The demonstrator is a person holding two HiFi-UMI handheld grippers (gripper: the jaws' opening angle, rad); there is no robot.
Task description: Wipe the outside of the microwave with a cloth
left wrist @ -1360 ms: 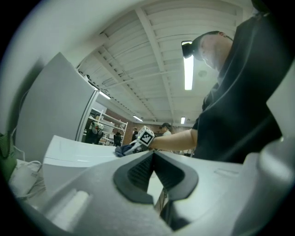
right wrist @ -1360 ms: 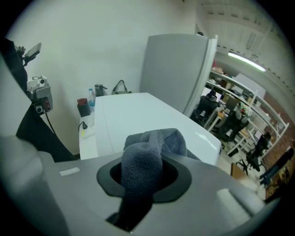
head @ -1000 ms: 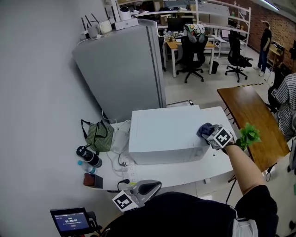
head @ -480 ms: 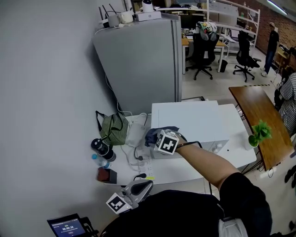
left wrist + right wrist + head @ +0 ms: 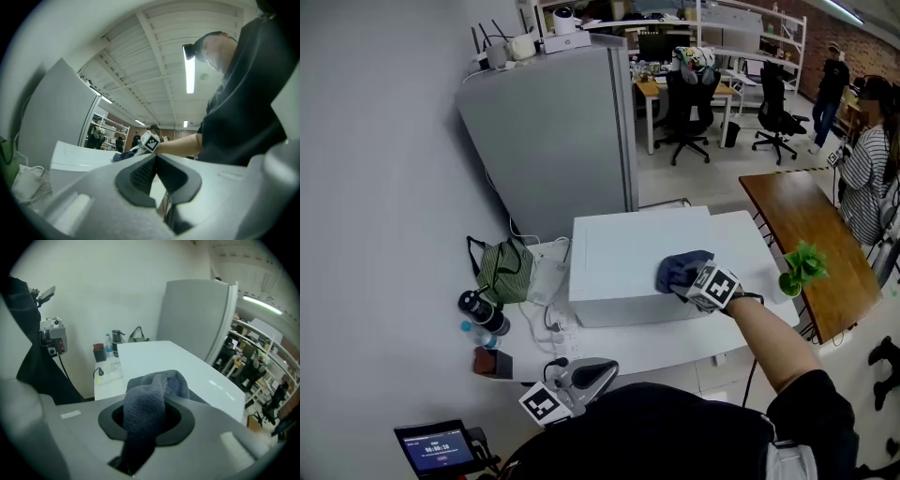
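My right arm (image 5: pixel 773 333) is stretched forward, and my right gripper (image 5: pixel 688 281) points down with its jaws closed on a blue cloth (image 5: pixel 678 269). My left gripper (image 5: pixel 598 373) is low, close to my body and tilted upward, its jaws together with nothing between them.

A white table (image 5: pixel 675 342) stands against the grey wall and carries a white microwave (image 5: pixel 619 258) set a little toward its back. To the microwave's left lie a crumpled white bag (image 5: pixel 546 279) and a green striped bag (image 5: pixel 502 269) with dark handles. In front of these stand a black flask (image 5: pixel 478 307), a small water bottle (image 5: pixel 472 330) and a dark red box (image 5: pixel 492 364), with a white power strip (image 5: pixel 108 369) and cables beside them. A potted green plant (image 5: pixel 802 267) sits at the table's right edge
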